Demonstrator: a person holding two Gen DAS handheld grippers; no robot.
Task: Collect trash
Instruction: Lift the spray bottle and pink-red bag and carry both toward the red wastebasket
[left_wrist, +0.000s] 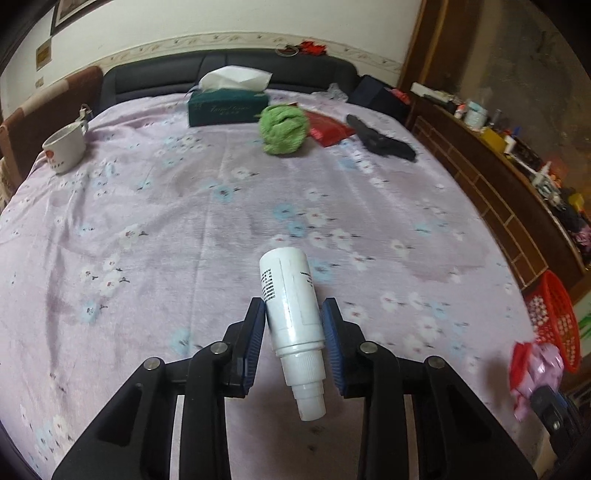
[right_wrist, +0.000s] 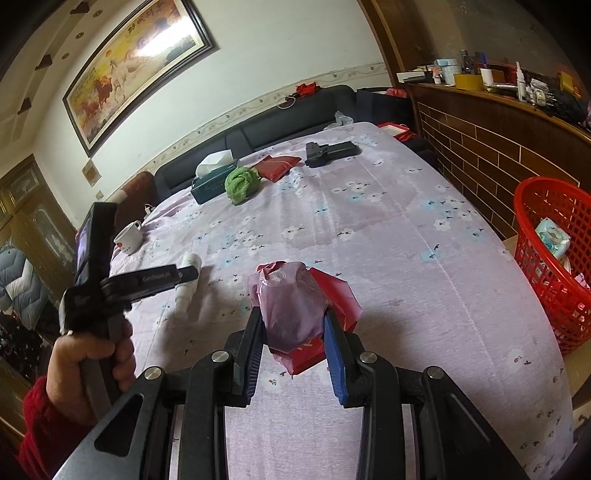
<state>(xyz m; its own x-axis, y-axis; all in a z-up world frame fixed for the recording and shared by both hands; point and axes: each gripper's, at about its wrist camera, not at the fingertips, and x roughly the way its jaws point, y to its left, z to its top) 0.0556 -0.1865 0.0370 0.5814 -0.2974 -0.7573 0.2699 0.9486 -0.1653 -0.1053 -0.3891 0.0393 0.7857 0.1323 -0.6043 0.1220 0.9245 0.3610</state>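
Observation:
My left gripper (left_wrist: 293, 314) is shut on a white plastic bottle (left_wrist: 291, 310), cap end toward the camera, held just above the floral bed sheet (left_wrist: 184, 221). In the right wrist view the bottle (right_wrist: 188, 280) shows in that left gripper (right_wrist: 184, 275) at the left. My right gripper (right_wrist: 293, 321) is shut on a crumpled pink and red plastic wrapper (right_wrist: 295, 306) above the sheet. That wrapper also shows in the left wrist view (left_wrist: 535, 369). A red mesh basket (right_wrist: 550, 258) stands off the bed's right edge with a packet inside.
At the far end of the bed lie a green tissue box (left_wrist: 227, 105), a green cloth (left_wrist: 282, 127), a red packet (left_wrist: 328, 127) and a black object (left_wrist: 380, 138). A white mug (left_wrist: 64, 147) sits far left. A cluttered wooden shelf (right_wrist: 498, 122) runs along the right.

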